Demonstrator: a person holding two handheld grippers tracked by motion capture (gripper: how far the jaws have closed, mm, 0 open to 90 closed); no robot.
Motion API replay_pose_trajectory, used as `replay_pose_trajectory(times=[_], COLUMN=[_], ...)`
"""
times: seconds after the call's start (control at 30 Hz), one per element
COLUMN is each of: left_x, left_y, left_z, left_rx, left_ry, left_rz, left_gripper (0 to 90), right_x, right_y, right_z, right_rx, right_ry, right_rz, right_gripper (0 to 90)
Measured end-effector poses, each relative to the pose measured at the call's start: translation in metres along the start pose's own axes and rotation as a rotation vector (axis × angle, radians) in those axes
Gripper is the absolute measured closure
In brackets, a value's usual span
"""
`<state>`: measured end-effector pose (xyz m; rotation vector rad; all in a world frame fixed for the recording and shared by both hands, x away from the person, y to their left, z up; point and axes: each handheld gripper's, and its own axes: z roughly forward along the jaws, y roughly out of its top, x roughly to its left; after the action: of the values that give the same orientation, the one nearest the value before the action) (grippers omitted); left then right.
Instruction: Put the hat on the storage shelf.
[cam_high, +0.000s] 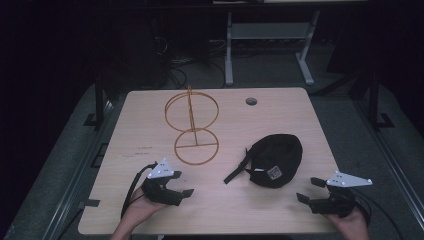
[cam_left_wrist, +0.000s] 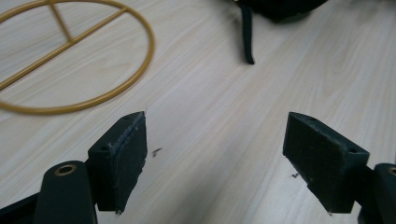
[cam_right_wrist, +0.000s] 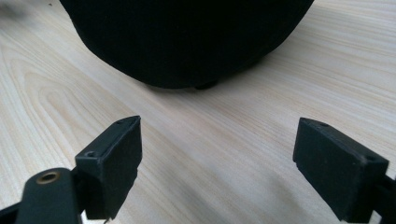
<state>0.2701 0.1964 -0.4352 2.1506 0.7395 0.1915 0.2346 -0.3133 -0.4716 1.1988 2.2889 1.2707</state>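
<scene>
A black cap (cam_high: 274, 160) lies on the wooden table (cam_high: 150, 210), right of centre, its strap (cam_high: 236, 171) trailing toward the front left. A gold wire stand (cam_high: 192, 125) with two rings and an upright post sits at the table's middle left. My left gripper (cam_high: 181, 184) rests near the front left edge, open and empty, pointing right toward the strap (cam_left_wrist: 247, 35); the stand's base ring (cam_left_wrist: 74, 60) lies beyond it. My right gripper (cam_high: 310, 190) is at the front right, open and empty, with the cap (cam_right_wrist: 187, 37) just beyond its fingertips.
A round cable hole (cam_high: 251, 101) sits near the table's far edge. Beyond the table stand a white desk frame (cam_high: 270, 45) and floor cables (cam_high: 175, 65) in a dim room. Bare wood lies between the two grippers.
</scene>
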Motion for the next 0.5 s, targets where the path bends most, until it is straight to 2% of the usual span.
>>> replay_pose_trajectory(times=[0.23, 0.33, 0.47, 0.5], left_x=[-0.009, -0.013, -0.021, -0.022], left_y=[0.016, 0.021, 0.032, 0.034], left_z=[0.007, 0.008, 0.016, 0.018], left_rx=[0.011, 0.011, 0.025, 0.024], left_ry=[-0.019, -0.031, -0.053, -0.061], left_rz=[0.049, 0.059, 0.099, 0.099], left_gripper=[21.8, 21.9, 22.2, 22.2], right_x=[0.0, -0.001, -0.001, -0.001], right_y=[0.001, 0.0, 0.0, 0.0], right_z=[-0.001, -0.002, -0.002, -0.003], right_rx=[-0.011, -0.009, -0.017, -0.016], right_ry=[0.007, 0.006, 0.009, 0.009], right_rz=[-0.006, -0.006, -0.01, -0.008], right_gripper=[15.3, 15.3, 15.3, 15.3])
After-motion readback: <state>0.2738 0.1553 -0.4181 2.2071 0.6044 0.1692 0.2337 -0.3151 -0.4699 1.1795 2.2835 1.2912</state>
